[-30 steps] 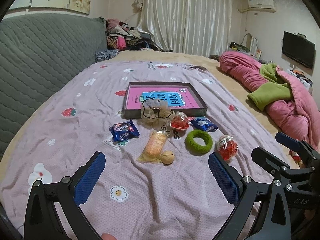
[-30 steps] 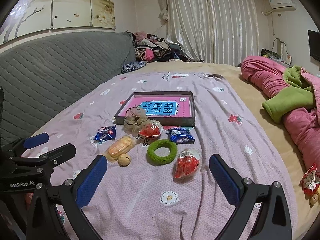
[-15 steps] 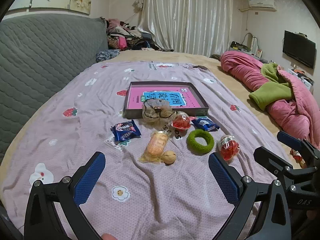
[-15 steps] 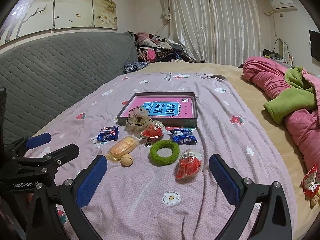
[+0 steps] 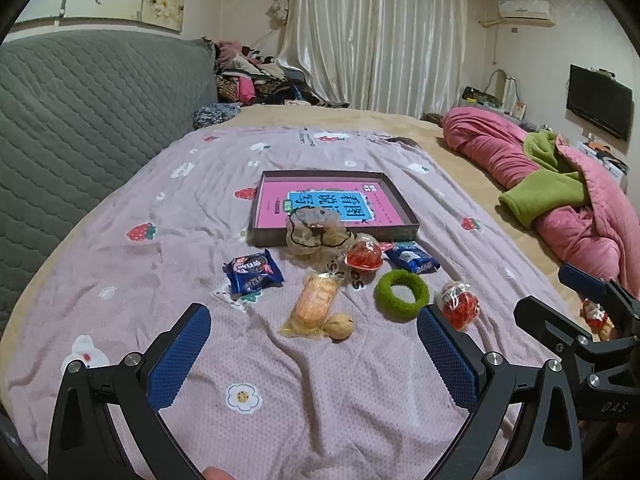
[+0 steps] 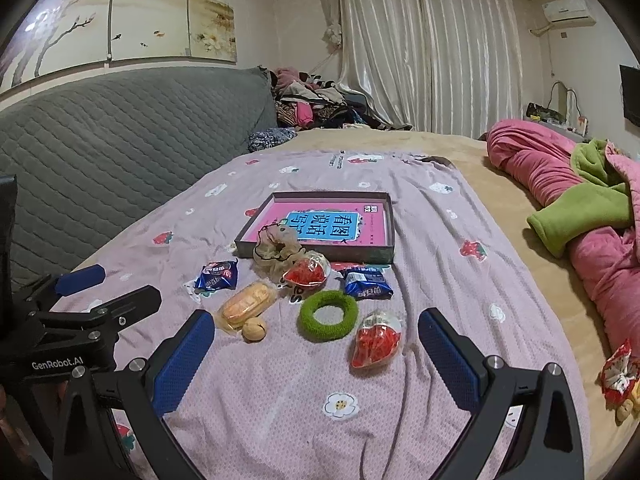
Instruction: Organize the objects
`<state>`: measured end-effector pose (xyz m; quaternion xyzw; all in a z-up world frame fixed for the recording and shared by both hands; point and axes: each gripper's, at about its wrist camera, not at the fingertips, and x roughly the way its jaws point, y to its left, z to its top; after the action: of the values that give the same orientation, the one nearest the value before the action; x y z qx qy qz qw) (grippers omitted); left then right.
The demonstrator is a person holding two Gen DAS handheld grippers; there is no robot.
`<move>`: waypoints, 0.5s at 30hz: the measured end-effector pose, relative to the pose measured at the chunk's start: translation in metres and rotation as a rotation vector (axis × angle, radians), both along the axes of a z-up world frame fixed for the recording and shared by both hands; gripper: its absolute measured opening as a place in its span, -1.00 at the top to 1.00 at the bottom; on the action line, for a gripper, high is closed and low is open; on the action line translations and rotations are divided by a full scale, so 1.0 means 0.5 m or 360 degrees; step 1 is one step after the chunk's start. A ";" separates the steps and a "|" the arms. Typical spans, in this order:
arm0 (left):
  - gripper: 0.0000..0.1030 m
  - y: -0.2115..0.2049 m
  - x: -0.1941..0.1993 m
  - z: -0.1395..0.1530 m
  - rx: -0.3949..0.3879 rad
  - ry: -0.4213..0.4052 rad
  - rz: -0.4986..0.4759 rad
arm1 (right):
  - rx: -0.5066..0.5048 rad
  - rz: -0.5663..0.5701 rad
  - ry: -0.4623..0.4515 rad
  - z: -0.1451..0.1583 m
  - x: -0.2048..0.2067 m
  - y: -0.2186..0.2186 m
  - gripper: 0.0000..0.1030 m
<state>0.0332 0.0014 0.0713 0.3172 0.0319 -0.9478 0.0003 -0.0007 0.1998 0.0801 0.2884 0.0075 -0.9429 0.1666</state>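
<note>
Nothing is held yet: the left gripper (image 5: 312,348) and right gripper (image 6: 316,354) are spread wide, empty, above the bedspread (image 5: 320,400). Snacks are scattered before the tray (image 6: 384,248); the walnut (image 5: 339,326), probably, must be approached first.

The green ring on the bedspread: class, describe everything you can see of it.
The green ring is a fuzzy, plush-looking loop, perhaps a hair tie, with an open round hole through which the bedspread shows. It lies flat, in front of the tray. A blue snack packet lies just behind it and a red-filled clear packet just to its right; whether either touches it is unclear. Both grippers are open and away from it.
</note>
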 end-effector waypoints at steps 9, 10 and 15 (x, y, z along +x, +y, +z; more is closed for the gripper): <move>-1.00 -0.007 -0.032 -0.003 0.0025 -0.0009 0.0007 | -0.0023 -0.0001 -0.0006 0.005 -0.028 0.007 -1.00; -1.00 -0.007 -0.037 -0.006 0.0024 -0.0015 0.0006 | -0.0022 -0.0004 -0.0008 0.004 -0.032 0.008 -1.00; -1.00 -0.007 -0.062 -0.027 -0.0010 -0.0038 0.0015 | -0.0028 -0.0010 -0.0030 -0.009 -0.054 0.011 -1.00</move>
<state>0.0024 -0.0021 0.0579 0.3285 0.0304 -0.9440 0.0061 -0.0278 0.2053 0.0757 0.2957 -0.0032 -0.9407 0.1662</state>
